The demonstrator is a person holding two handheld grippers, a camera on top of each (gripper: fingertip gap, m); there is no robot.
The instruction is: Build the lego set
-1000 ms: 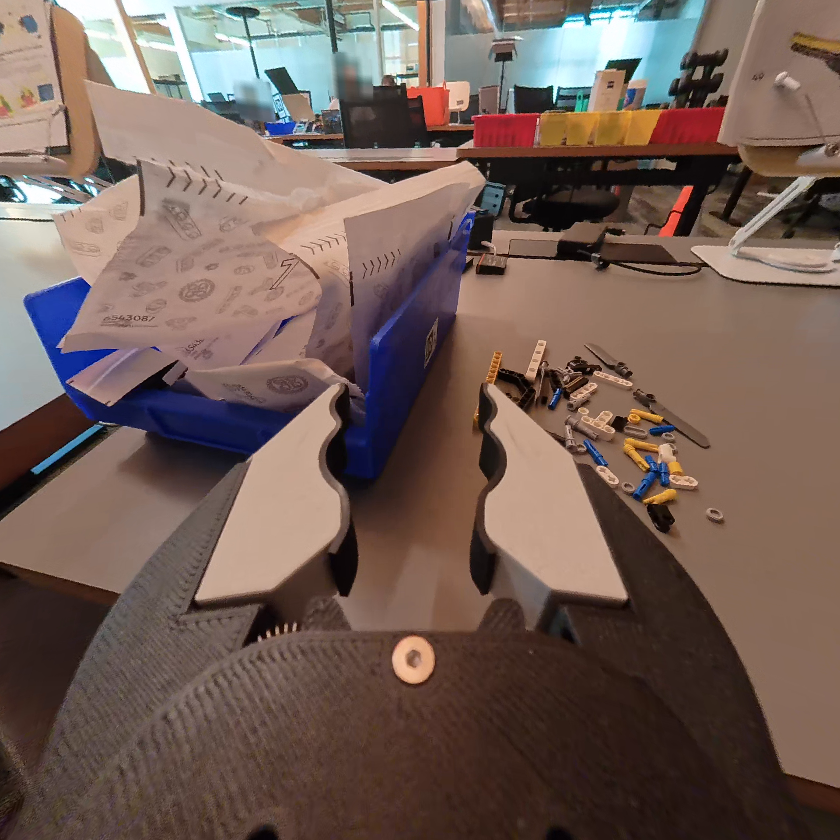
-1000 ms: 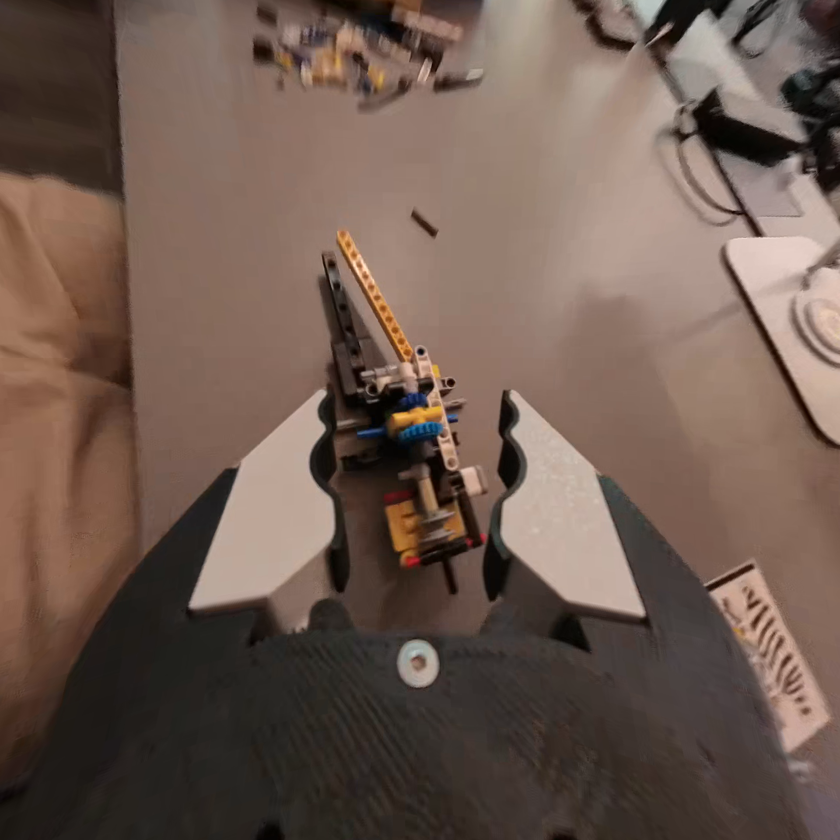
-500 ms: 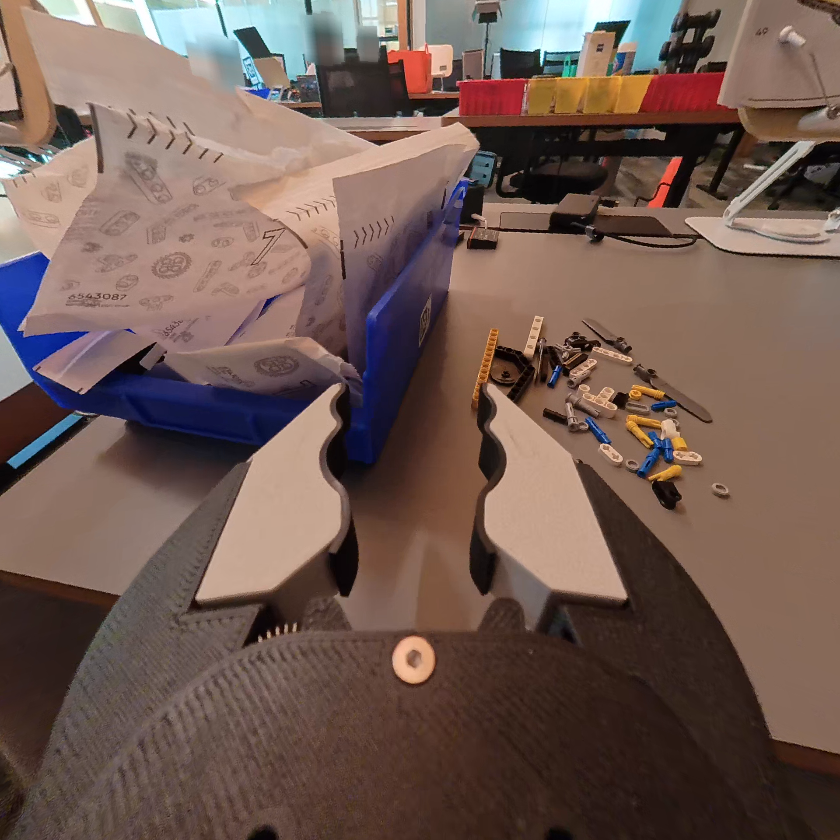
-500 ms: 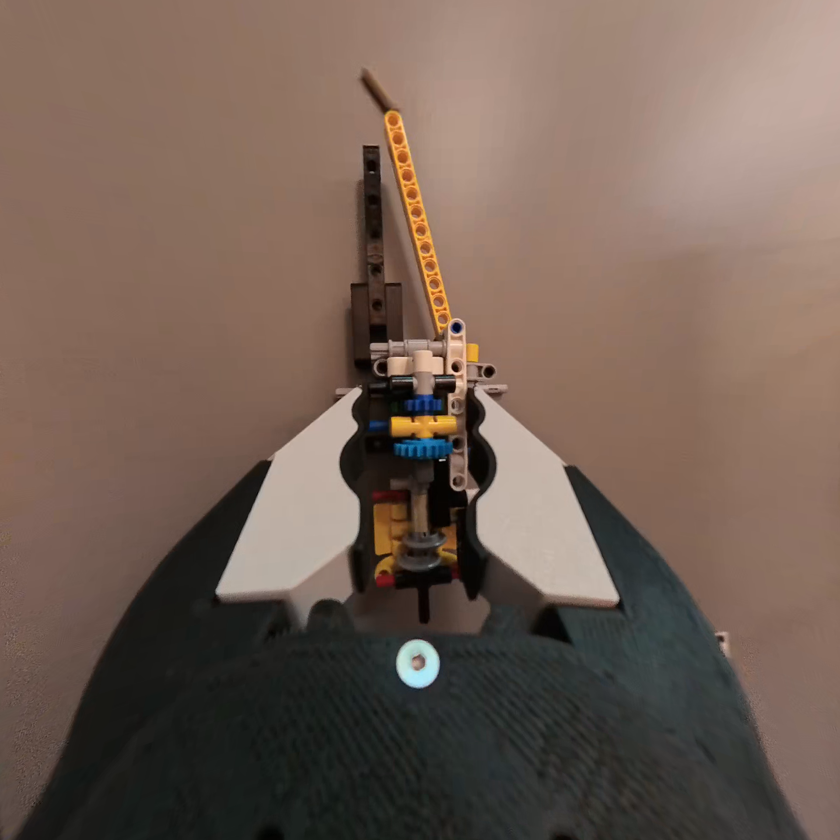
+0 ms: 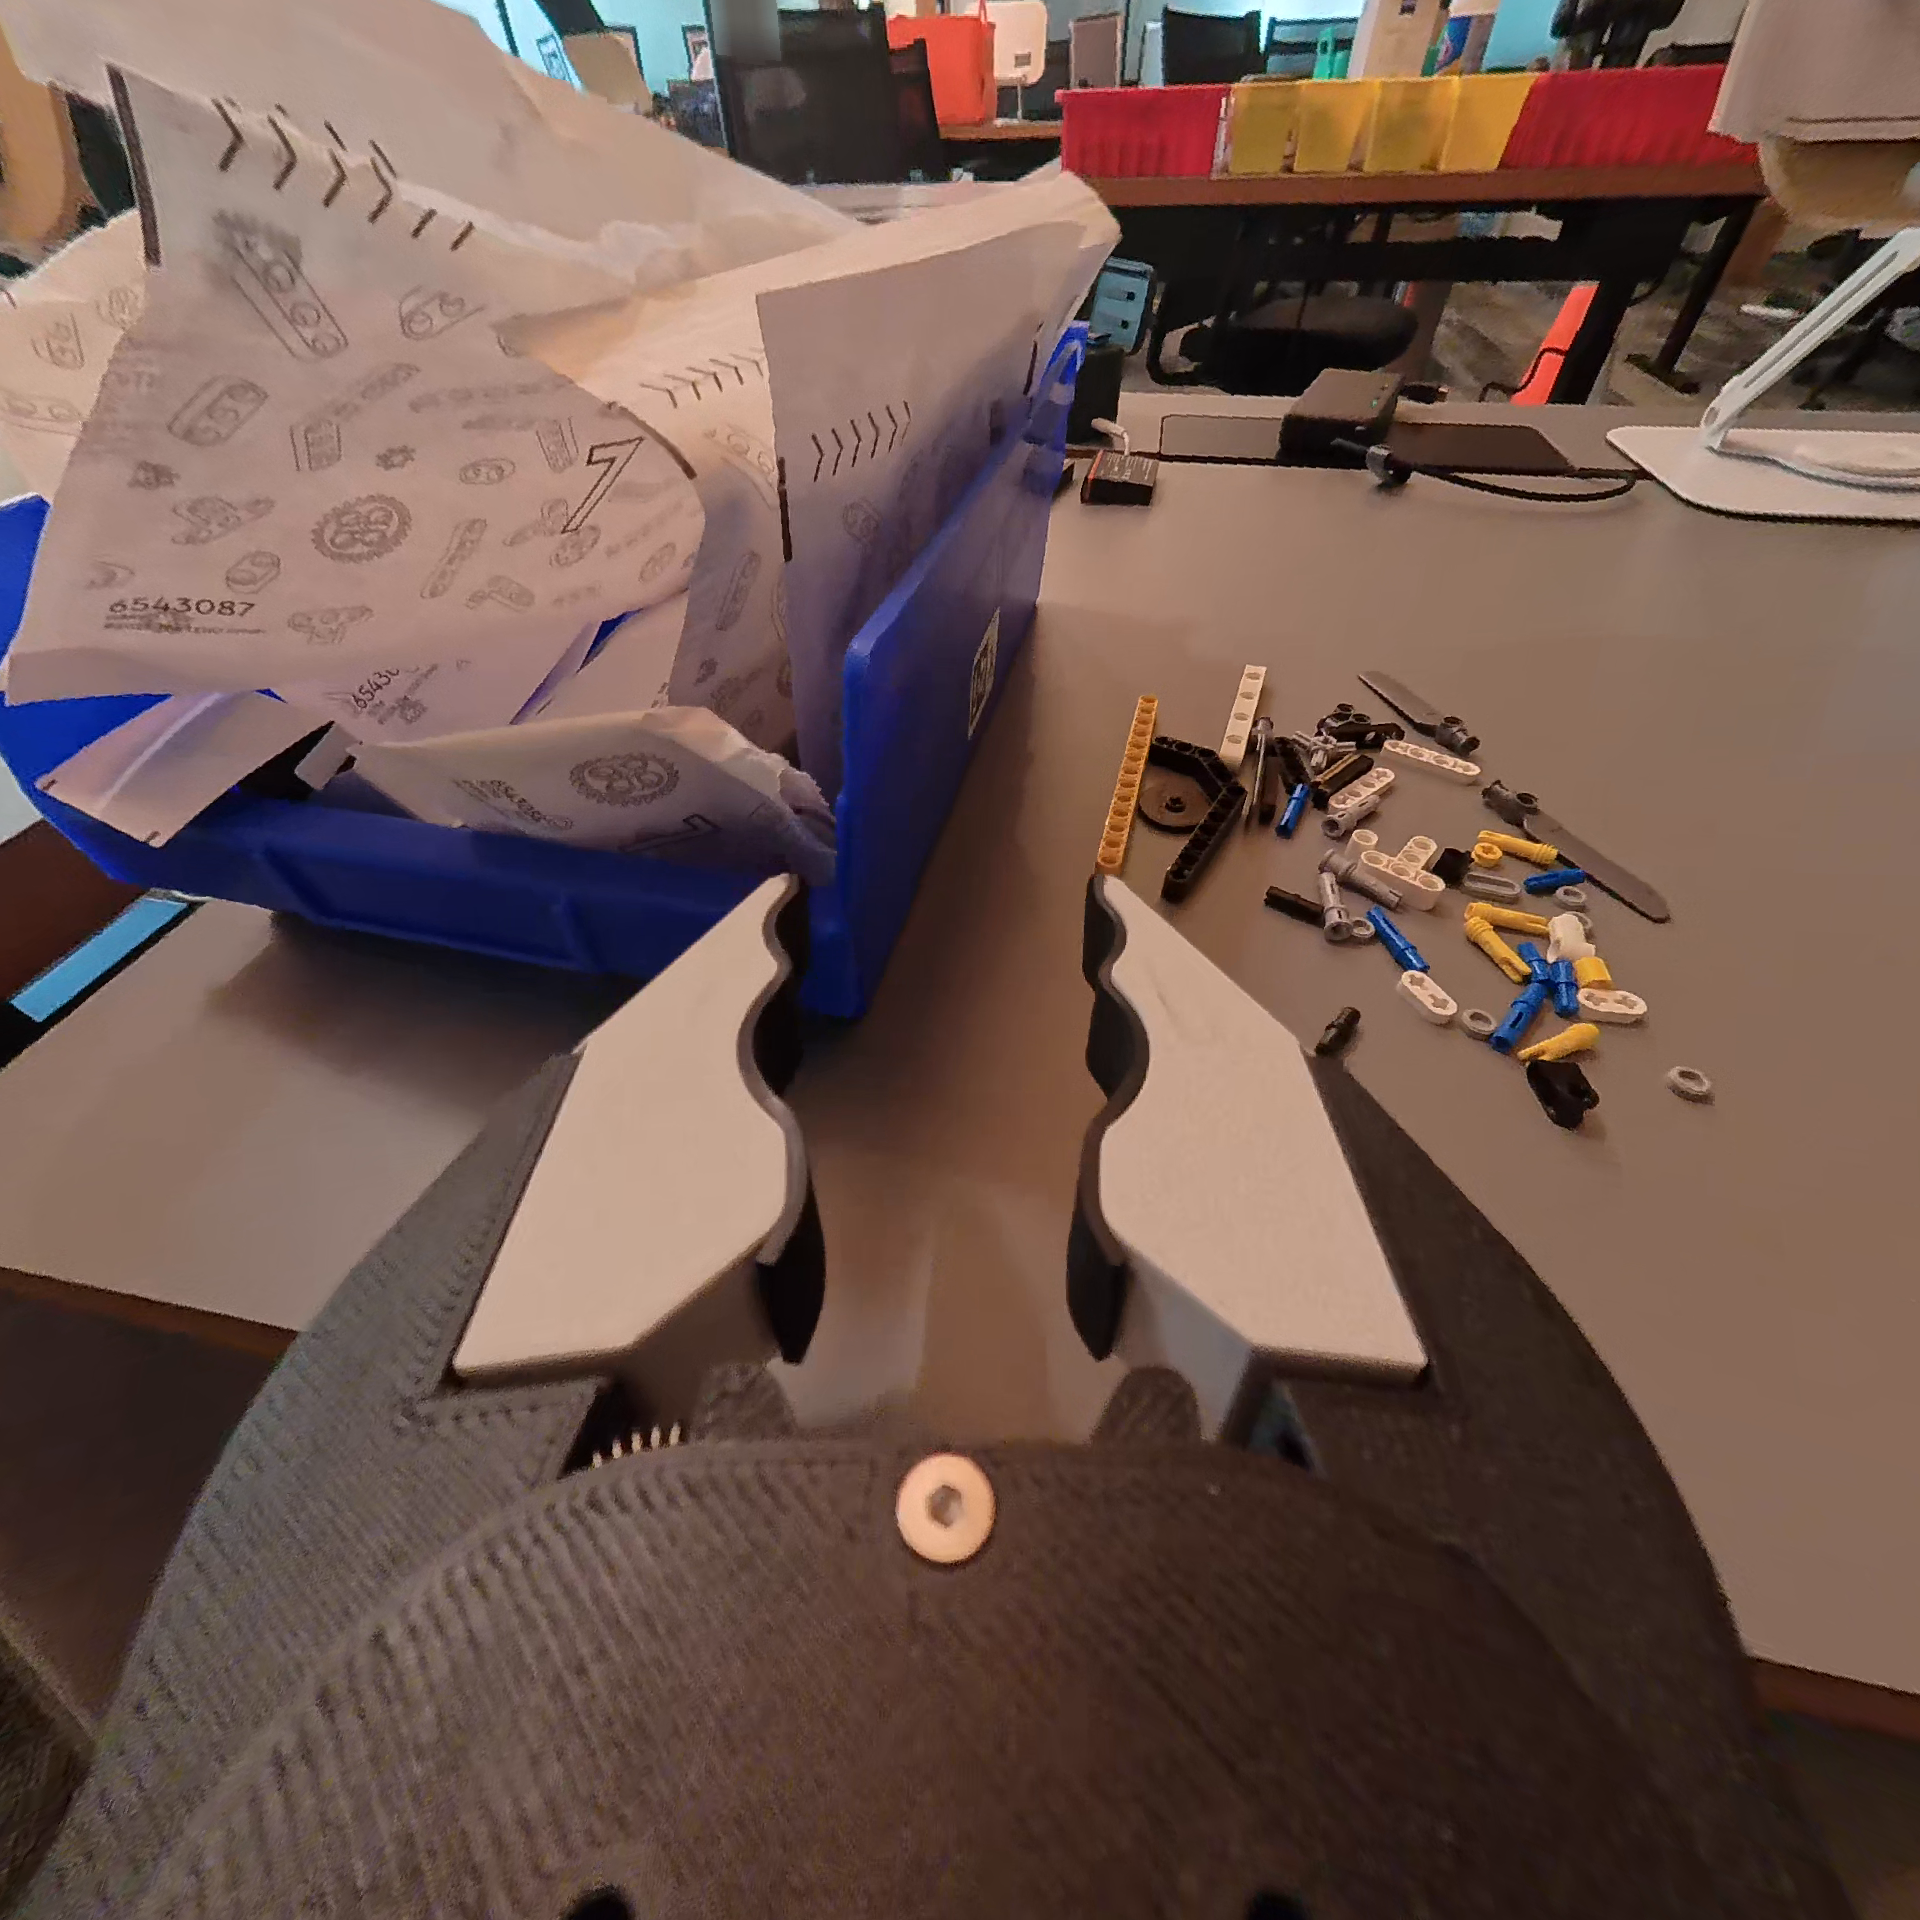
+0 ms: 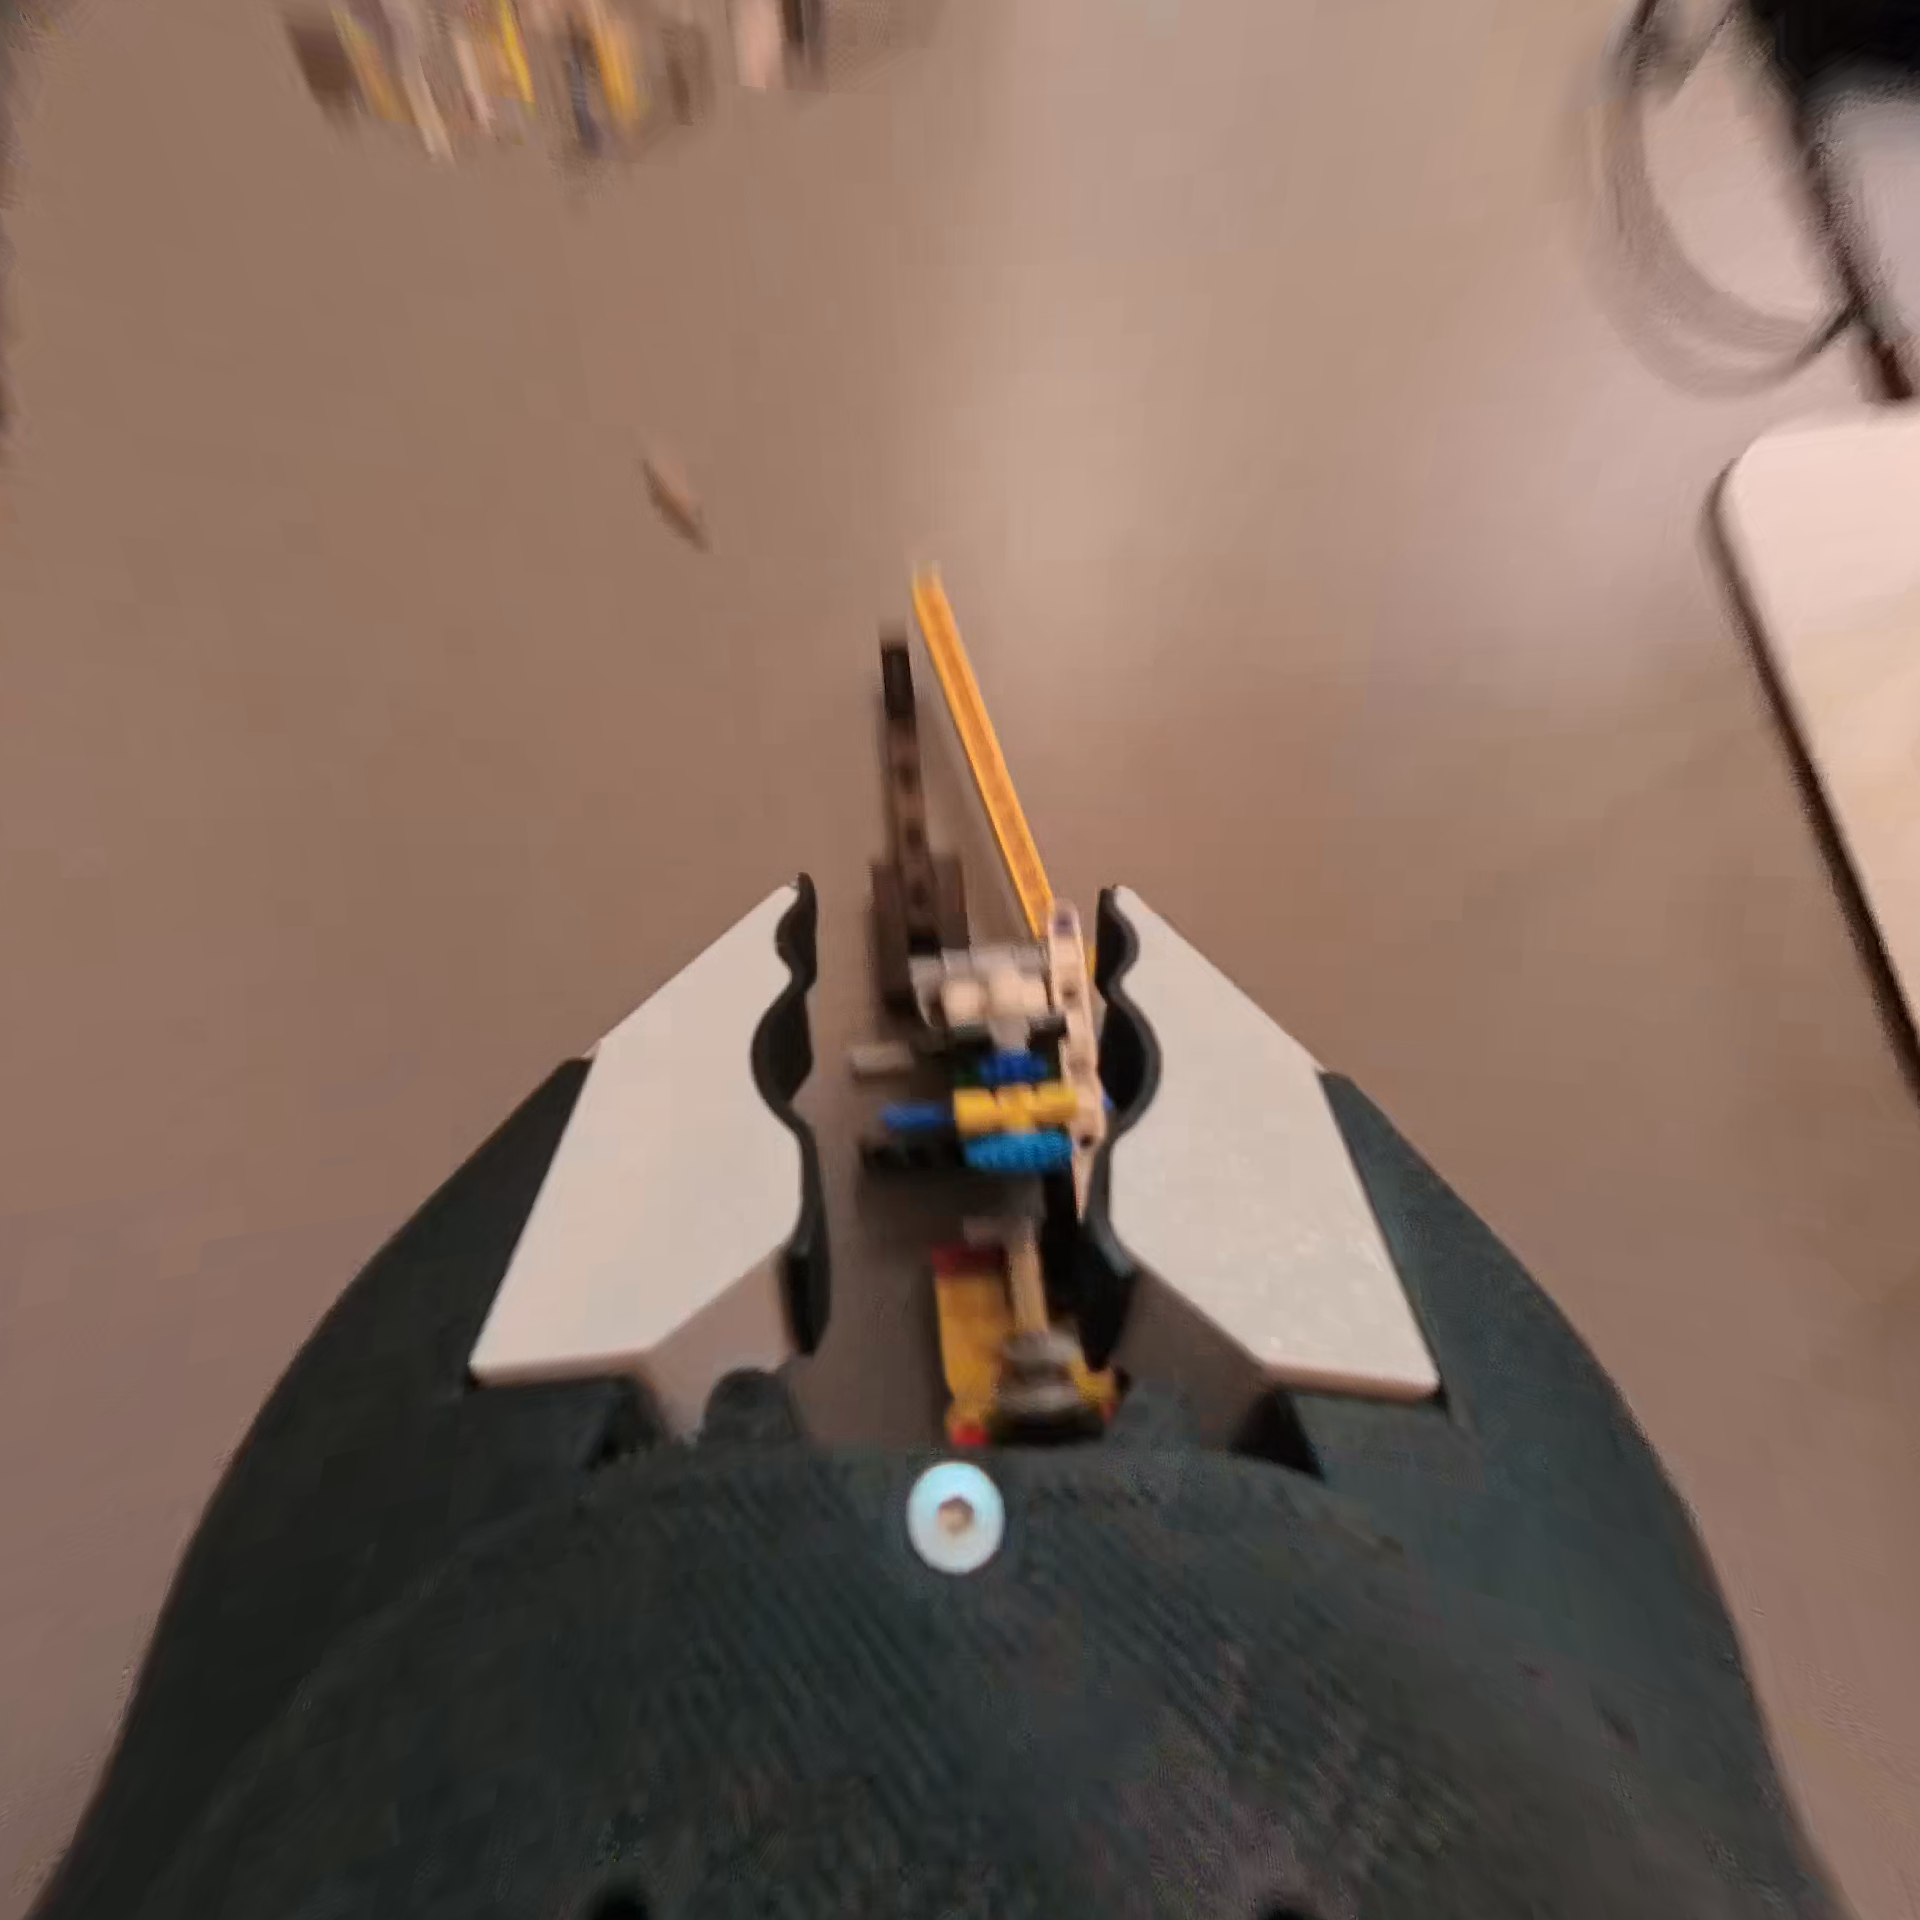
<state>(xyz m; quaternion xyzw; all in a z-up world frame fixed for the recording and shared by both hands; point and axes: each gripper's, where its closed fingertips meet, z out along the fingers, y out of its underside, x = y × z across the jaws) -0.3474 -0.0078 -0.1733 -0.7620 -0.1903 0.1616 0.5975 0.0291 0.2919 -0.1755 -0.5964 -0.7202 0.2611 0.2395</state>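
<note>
Lego build [image 6: 997, 1101] now sits loose between right tool [image 6: 954, 904] fingers, which have spread from their earlier clamp. Left tool [image 5: 940, 894] stays parted, empty. Grey table [image 5: 1455, 582], office behind.

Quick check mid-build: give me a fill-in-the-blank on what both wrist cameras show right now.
The bin stuffed with white paper bags is ___ in colour.
In the left wrist view, the loose lego pieces lie to the ___ of that bin.
The left gripper has open fingers that hold ___.
The partly built lego assembly sits between the fingers of the ___ gripper.
Missing words: blue; right; nothing; right.
</note>
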